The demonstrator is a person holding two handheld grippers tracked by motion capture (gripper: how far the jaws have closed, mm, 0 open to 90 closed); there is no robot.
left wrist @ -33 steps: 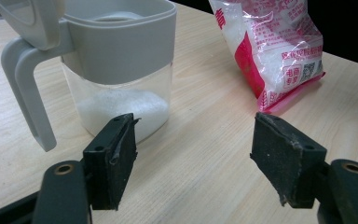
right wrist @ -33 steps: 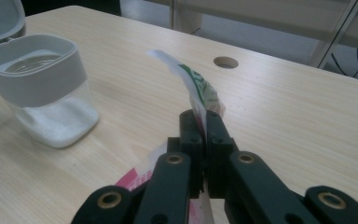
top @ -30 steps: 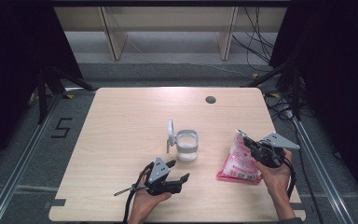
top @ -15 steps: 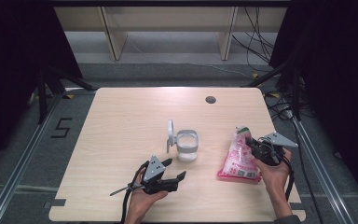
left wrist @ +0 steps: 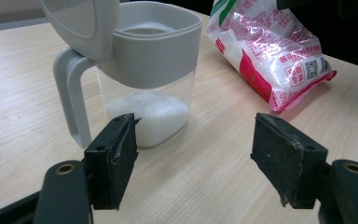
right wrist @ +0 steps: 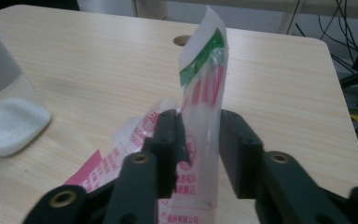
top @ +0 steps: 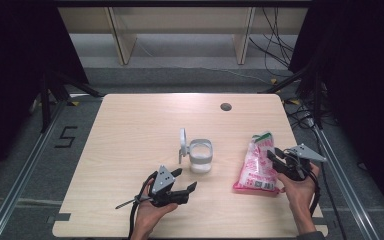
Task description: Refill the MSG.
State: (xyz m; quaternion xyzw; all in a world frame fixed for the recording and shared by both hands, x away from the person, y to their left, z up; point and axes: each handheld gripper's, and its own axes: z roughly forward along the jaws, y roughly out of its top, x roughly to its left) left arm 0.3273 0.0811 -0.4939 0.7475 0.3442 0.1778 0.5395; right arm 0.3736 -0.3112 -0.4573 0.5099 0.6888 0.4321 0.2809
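Note:
A clear container [top: 200, 155] with a grey collar and handle stands mid-table, its grey lid [top: 182, 142] flipped up. White granules lie in its bottom [left wrist: 154, 70]. A pink and white bag [top: 256, 167] lies to its right. My right gripper [top: 274, 156] is shut on the bag's upper edge, and the film [right wrist: 203, 70] stands up between the jaws [right wrist: 200, 130]. My left gripper [top: 186, 178] rests near the front edge, open [left wrist: 193, 154] and holding nothing. It points at the container from a short way off.
The wooden table [top: 130, 130] has a round cable hole [top: 225, 106] at the back right. Its edge drops to a grey floor with rails on both sides. Cables [top: 280, 45] lie on the floor behind, near wooden shelf legs.
Hardly anything has changed. My left gripper has shifted slightly near the front edge. My right gripper still grips the bag in the same spot.

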